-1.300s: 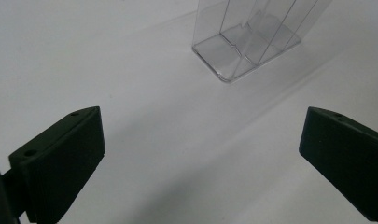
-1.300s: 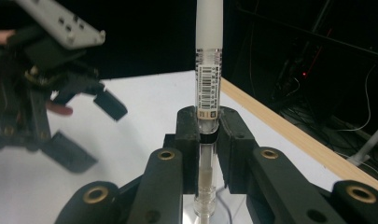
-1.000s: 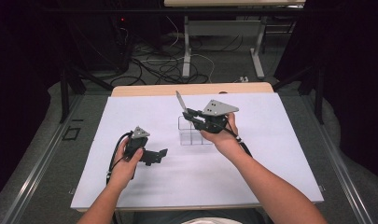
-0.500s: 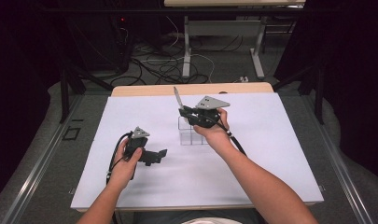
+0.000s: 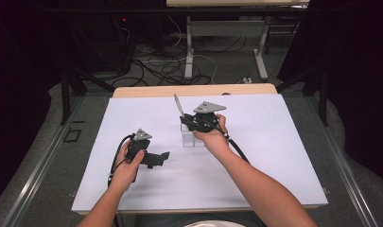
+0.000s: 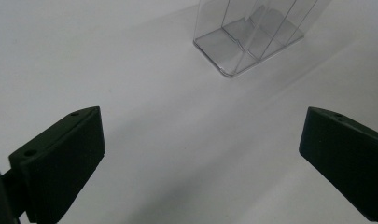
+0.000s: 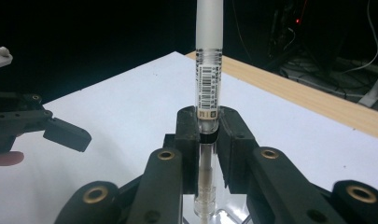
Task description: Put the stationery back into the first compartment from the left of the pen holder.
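My right gripper point(image 5: 186, 121) is shut on a pen point(image 5: 178, 105) with a clear barrel, a barcode label and a white top. In the right gripper view the pen point(image 7: 208, 70) stands nearly upright between the jaws of my right gripper point(image 7: 208, 135), with its lower end just over the clear plastic holder point(image 7: 234, 215). The holder point(image 5: 194, 137) stands mid-table, below and partly behind that hand. My left gripper point(image 5: 163, 156) rests low on the white table cover to the holder's left. In its own view my left gripper point(image 6: 200, 158) is wide open and holds nothing, and the holder point(image 6: 249, 35) shows ahead.
A white sheet point(image 5: 274, 142) covers the table, and a bare wooden strip point(image 5: 194, 90) shows at the far edge. Behind the table are table legs and cables point(image 5: 179, 61) on a dark floor. The other gripper point(image 7: 65, 133) shows at the left of the right gripper view.
My right gripper has moved left and slightly nearer with the pen, so that it is now over the holder. The left gripper has stayed in place, open.
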Demonstrator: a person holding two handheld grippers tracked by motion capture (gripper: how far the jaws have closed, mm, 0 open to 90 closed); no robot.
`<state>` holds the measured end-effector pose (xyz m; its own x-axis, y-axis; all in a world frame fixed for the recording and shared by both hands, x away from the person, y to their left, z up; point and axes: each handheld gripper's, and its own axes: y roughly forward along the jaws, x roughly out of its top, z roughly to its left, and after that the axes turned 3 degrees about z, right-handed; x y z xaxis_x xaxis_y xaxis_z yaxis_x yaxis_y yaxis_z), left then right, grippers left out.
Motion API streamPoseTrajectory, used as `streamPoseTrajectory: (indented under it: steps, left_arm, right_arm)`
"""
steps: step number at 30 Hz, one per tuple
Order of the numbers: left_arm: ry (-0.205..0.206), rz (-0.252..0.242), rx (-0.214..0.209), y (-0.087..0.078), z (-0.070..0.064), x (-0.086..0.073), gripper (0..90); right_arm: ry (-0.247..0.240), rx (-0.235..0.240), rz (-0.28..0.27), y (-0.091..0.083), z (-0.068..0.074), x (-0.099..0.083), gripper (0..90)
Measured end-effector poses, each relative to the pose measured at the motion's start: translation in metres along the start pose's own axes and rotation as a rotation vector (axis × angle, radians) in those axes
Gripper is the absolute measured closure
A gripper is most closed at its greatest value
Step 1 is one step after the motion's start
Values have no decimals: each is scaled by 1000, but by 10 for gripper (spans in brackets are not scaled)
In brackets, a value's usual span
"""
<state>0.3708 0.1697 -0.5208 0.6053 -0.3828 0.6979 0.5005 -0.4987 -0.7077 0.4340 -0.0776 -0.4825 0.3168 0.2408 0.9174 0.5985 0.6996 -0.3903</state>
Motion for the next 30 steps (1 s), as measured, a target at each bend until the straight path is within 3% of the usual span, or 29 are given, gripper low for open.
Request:
streamPoseTrajectory:
  steps: [8,9,12,19,25,30]
  left_arm:
    - [4,1,-3,0,0,0,1]
    - [4,1,-4,1,-1,0,1]
    - [4,1,-5,1,-1,0,1]
    - [3,6,-3,1,-1,0,1]
    - [-1,3,-5,1,0,-1,1]
    - [-4,1,-6,1,0,-1,1]
  right_arm:
    - [13,0,58,2,-3,-4,791]
    - [20,-6,38,3,-2,-6,791]
    - [22,-13,67,2,-3,-8,792]
    - [22,-14,75,1,-5,-12,784]
    - [14,-4,42,-9,-4,-8,663]
    - [19,9,-27,-26,-2,-7,490]
